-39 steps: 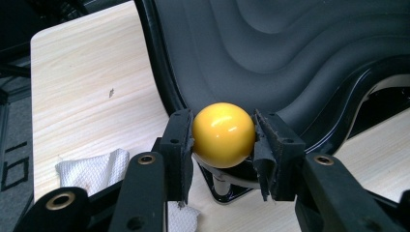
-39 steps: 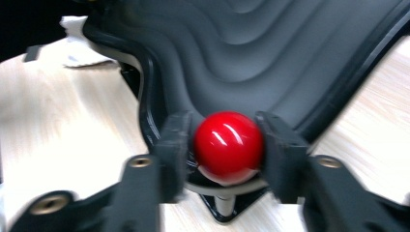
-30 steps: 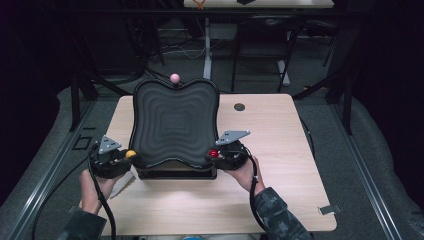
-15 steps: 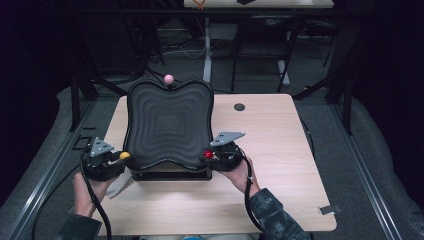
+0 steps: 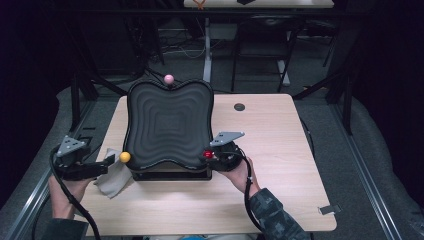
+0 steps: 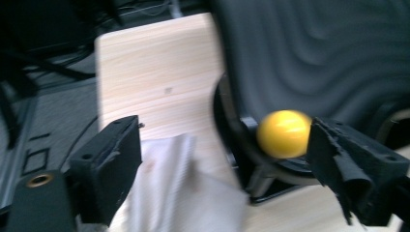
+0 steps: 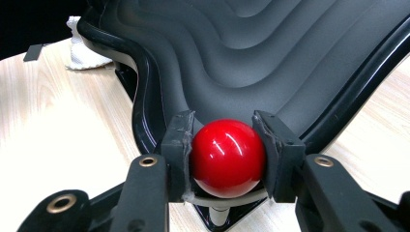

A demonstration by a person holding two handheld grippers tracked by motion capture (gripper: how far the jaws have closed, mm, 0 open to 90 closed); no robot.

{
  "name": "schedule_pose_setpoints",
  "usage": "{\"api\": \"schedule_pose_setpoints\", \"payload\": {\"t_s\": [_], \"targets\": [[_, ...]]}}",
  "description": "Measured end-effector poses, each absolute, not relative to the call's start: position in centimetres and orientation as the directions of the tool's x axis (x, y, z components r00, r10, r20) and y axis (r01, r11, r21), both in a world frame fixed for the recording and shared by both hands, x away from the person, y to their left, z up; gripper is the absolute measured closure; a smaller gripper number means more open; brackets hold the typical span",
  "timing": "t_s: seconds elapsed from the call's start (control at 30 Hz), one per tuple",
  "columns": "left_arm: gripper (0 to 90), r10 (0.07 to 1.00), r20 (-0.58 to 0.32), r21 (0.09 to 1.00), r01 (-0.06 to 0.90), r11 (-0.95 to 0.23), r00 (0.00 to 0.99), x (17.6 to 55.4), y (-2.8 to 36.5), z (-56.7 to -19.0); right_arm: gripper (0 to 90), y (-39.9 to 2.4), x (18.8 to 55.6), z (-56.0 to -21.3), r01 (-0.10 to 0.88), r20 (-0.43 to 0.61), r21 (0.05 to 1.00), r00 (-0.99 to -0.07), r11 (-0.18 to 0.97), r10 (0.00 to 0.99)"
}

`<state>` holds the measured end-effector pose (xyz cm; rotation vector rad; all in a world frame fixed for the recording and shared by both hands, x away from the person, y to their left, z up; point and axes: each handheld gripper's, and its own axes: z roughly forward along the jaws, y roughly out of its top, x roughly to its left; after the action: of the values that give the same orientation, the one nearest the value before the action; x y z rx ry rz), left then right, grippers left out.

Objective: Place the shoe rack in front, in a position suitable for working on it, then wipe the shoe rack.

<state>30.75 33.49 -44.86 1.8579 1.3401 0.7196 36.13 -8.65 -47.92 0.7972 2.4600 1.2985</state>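
A black ripple-surfaced tray (image 5: 167,125) stands on the wooden table with a ball knob at its corners: pink (image 5: 169,79) at the far side, yellow (image 5: 125,157) near left, red (image 5: 208,154) near right. My right gripper (image 7: 228,145) is shut on the red ball (image 7: 228,157). My left gripper (image 6: 227,154) is open and its jaws have just been opening. The yellow ball (image 6: 284,134) sits just past their tips, beside one jaw, with no pad pressing on it. In the high view the left gripper (image 5: 107,165) hangs left of the tray over a white cloth (image 5: 114,177).
The white cloth (image 6: 179,193) lies crumpled on the table by the tray's near-left corner. A round cable hole (image 5: 239,106) sits in the tabletop to the right of the tray. The table's left edge is close to my left hand; dark chairs and table legs stand beyond.
The left jaws opened off the yellow ball and the left hand drew back to the left. The tray swung slightly left. The right gripper stayed shut on the red ball.
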Motion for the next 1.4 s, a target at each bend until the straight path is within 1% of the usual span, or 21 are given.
{"api": "schedule_pose_setpoints", "payload": {"t_s": [0.03,0.13,0.2,0.3,0.37,0.43,0.6,0.77,0.97,1.27,1.4], "targets": [[8.2,0.956,0.026,0.804,0.562,-0.194,0.292,30.9,34.0,-45.3,60.1,-8.6,36.1,-47.9,0.351,0.036,0.819,-0.82,0.454,0.571],[6.5,0.963,0.024,0.776,0.602,-0.187,0.268,31.6,35.0,-46.8,60.1,-8.6,36.1,-47.9,0.352,0.035,0.818,-0.82,0.455,0.571],[6.7,0.966,0.04,0.757,0.623,-0.196,0.256,32.1,35.4,-47.7,60.1,-8.6,36.1,-47.9,0.352,0.035,0.818,-0.82,0.455,0.571],[9.4,0.967,0.036,0.755,0.627,-0.191,0.252,32.8,35.7,-48.9,60.1,-8.6,36.1,-47.9,0.351,0.035,0.818,-0.821,0.455,0.57],[11.0,0.968,0.048,0.745,0.637,-0.199,0.247,33.3,35.7,-49.6,60.1,-8.7,36.2,-47.9,0.35,0.034,0.818,-0.821,0.456,0.57],[13.1,0.967,0.057,0.721,0.659,-0.213,0.25,34.0,35.6,-50.3,60.1,-8.7,36.2,-47.9,0.35,0.036,0.819,-0.822,0.455,0.568],[13.8,0.965,0.053,0.665,0.712,-0.226,0.257,35.3,35.7,-52.4,60.1,-8.7,36.2,-47.9,0.35,0.035,0.819,-0.822,0.456,0.569],[14.2,0.971,0.029,0.646,0.737,-0.198,0.236,35.6,36.2,-53.2,60.1,-8.6,36.2,-47.9,0.351,0.036,0.819,-0.821,0.455,0.569],[14.1,0.971,0.016,0.618,0.761,-0.197,0.239,36.4,36.1,-54.3,60.0,-8.6,36.2,-47.9,0.353,0.037,0.817,-0.82,0.455,0.571],[15.2,0.967,0.028,0.567,0.792,-0.225,0.255,37.7,35.5,-55.7,60.1,-8.6,36.2,-47.9,0.352,0.037,0.818,-0.821,0.454,0.57],[17.2,0.965,0.029,0.547,0.804,-0.235,0.262,37.8,35.5,-56.0,60.1,-8.7,36.2,-47.9,0.348,0.035,0.819,-0.824,0.456,0.566]]}}
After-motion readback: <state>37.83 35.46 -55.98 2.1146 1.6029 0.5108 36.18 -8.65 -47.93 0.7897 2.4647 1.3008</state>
